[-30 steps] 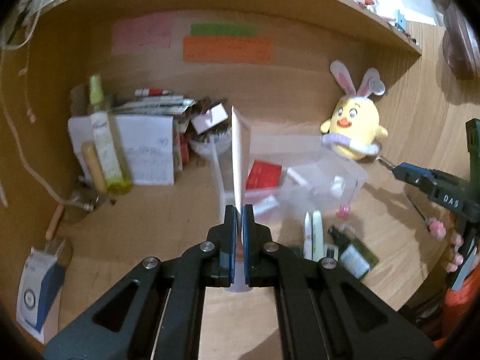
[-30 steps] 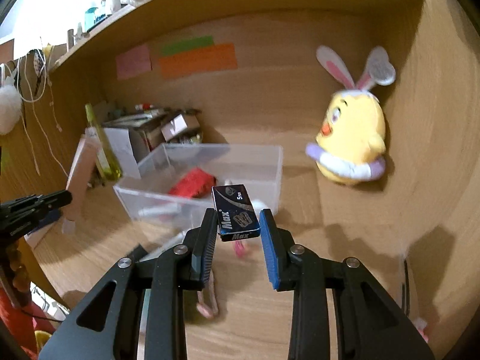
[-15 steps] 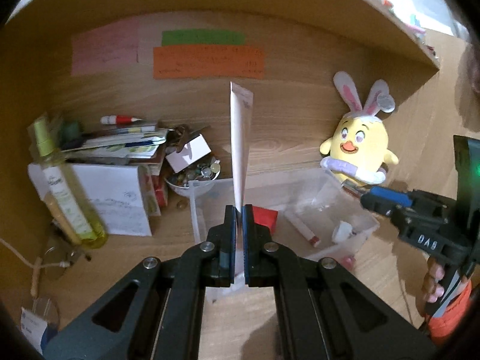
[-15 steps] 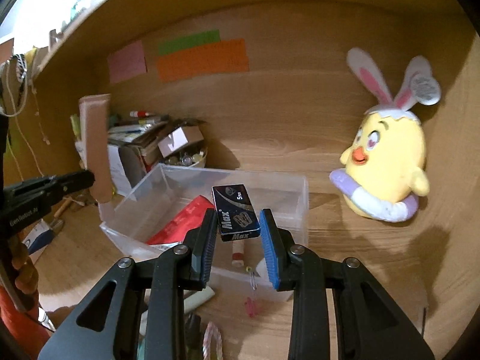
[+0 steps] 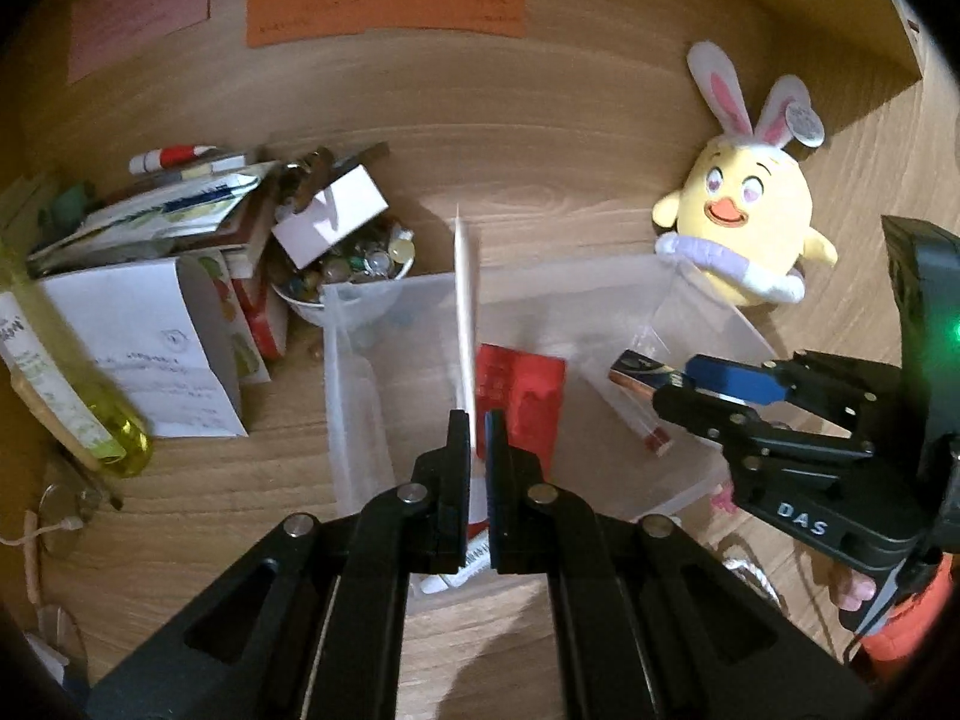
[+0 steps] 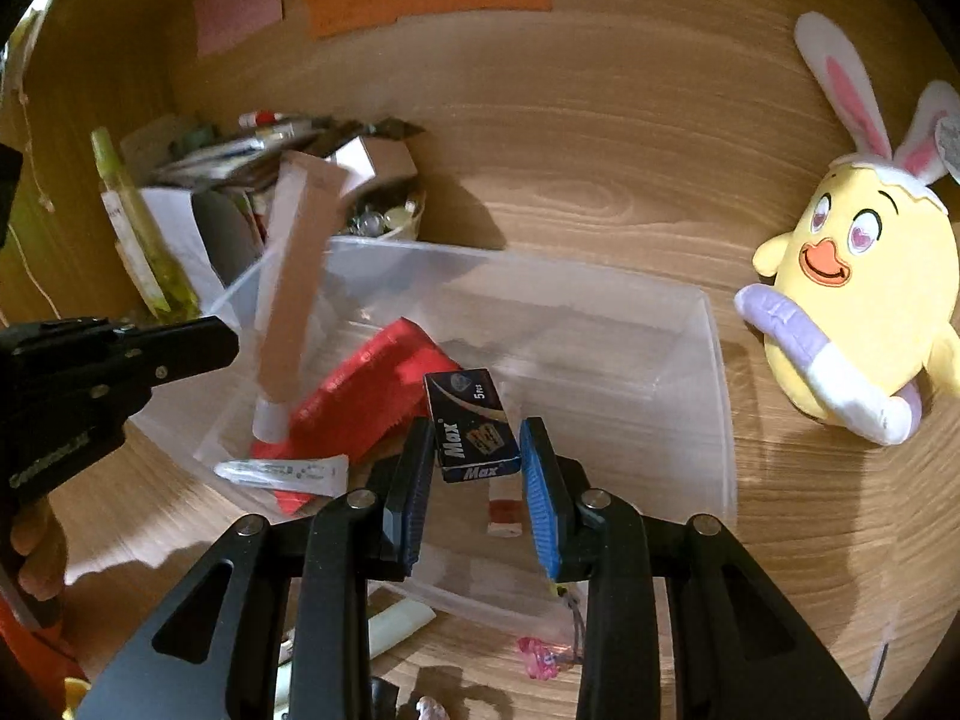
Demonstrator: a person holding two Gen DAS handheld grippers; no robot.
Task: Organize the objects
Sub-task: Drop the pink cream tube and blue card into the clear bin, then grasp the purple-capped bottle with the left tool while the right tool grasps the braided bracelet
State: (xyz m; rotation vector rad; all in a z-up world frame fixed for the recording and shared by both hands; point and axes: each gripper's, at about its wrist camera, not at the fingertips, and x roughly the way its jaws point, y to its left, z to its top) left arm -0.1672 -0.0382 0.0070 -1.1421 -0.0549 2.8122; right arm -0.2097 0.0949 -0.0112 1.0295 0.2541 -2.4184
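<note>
A clear plastic bin (image 5: pixel 360 372) (image 6: pixel 714 372) stands on the wooden desk and holds a red packet (image 5: pixel 528 390) (image 6: pixel 372 384), a small tube (image 6: pixel 282 471) and a stick (image 5: pixel 636 420). My left gripper (image 5: pixel 477 426) is just above the bin with its jaws slightly apart; a pink flat tube (image 5: pixel 465 312) (image 6: pixel 294 288) stands between them, blurred, its white cap low in the bin. My right gripper (image 6: pixel 477 450) is shut on a dark blue Max box (image 6: pixel 471 426) (image 5: pixel 639 369) over the bin's near right part.
A yellow chick plush (image 5: pixel 744 222) (image 6: pixel 864 300) sits right of the bin. A bowl of small items (image 5: pixel 354 264), boxes, papers and a yellow-green bottle (image 5: pixel 66 396) crowd the left. Tubes and a pink clip (image 6: pixel 540 654) lie before the bin.
Both grippers have moved forward and down over the bin. The left jaws have parted a little and the pink tube has dropped lower, its cap now inside the bin. The right still holds the box.
</note>
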